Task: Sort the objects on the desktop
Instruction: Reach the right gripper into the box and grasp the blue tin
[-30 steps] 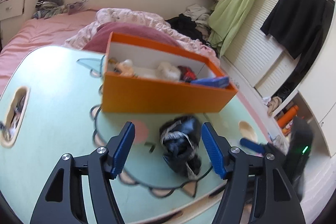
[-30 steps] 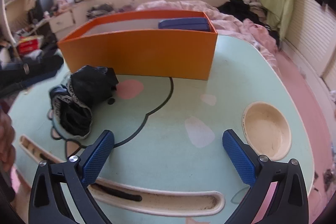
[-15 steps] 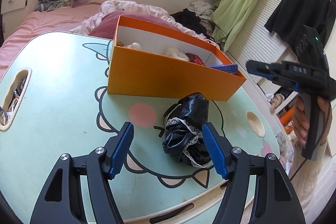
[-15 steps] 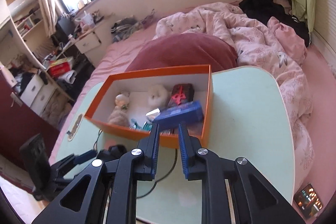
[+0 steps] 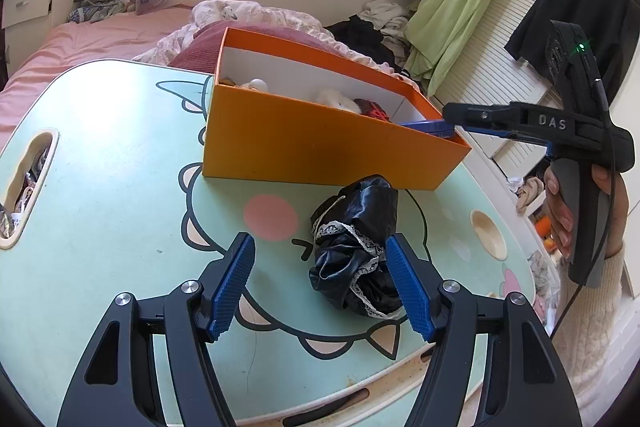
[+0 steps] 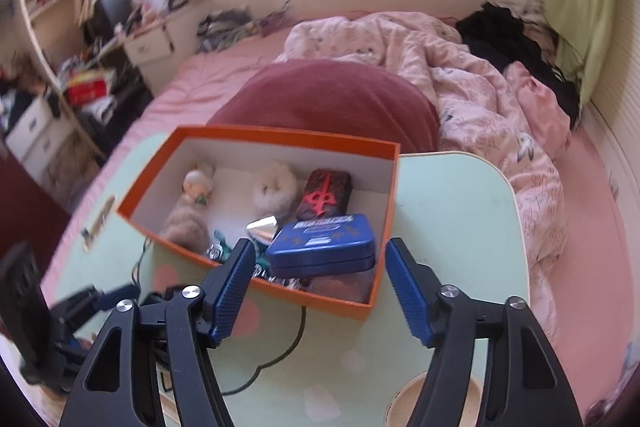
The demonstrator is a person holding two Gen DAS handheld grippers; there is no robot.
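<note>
Because the crumpled black satin bundle with white lace trim [image 5: 356, 251] lies loose on the pale green cartoon-printed table [image 5: 100, 187], just in front of the orange cardboard box [image 5: 320, 143], it looks like the one thing left to sort, and the grab could easily go wrong. The left gripper [image 5: 320, 281] hovers low with its blue ribbed fingers spread wide; the bundle sits off-centre, against the right-hand finger [image 5: 408, 287], so closing here may pinch only a fold or the lace edge, and slippery cloth caught that way could slide out or trail over the box wall when lifted. The right gripper [image 6: 320, 281] hangs above the near end of the box, fingers parted and holding nothing, over the blue rectangular tin [image 6: 324, 247], which rests tilted on other contents. If both tools head for the box together they may collide, and a nudge to the light box could shift it along the table.
</note>
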